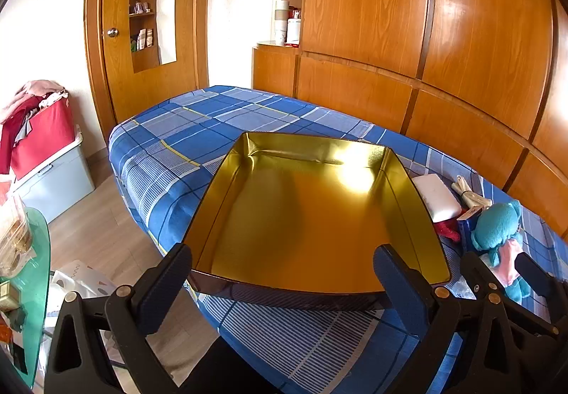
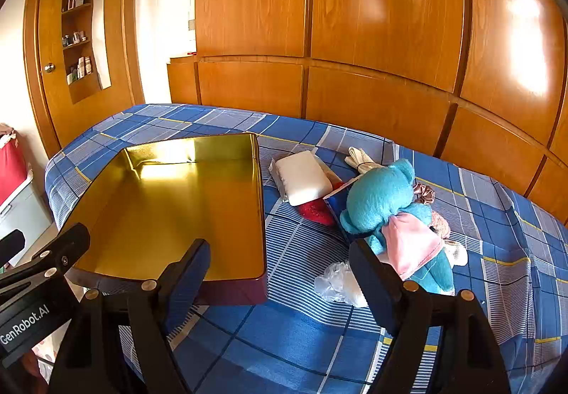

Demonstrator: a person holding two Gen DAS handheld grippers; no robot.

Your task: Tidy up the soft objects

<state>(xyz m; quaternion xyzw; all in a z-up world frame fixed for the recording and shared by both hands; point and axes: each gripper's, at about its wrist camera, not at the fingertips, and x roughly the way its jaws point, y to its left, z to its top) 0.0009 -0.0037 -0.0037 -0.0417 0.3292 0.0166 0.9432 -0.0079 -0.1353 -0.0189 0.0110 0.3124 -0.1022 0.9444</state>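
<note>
Left gripper (image 1: 282,282): fingers were spread wide, empty, over tin's near rim.
Right gripper (image 2: 280,282): fingers wide apart, empty.
Teal plush (image 2: 387,212): lay on bed, right of gold tin (image 2: 170,209).
Advice: pinch plush torso, lift clear of neighbours.

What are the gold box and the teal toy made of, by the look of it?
Gold box: likely thin sheet metal, a tin; the glossy gold inside mirrors the light, with crisp folded corners and a dark painted outside. Teal toy: plush, apparently fleece or felt; matte fuzzy nap, rounded stuffed shape, with a smoother pink fabric piece on it.
</note>
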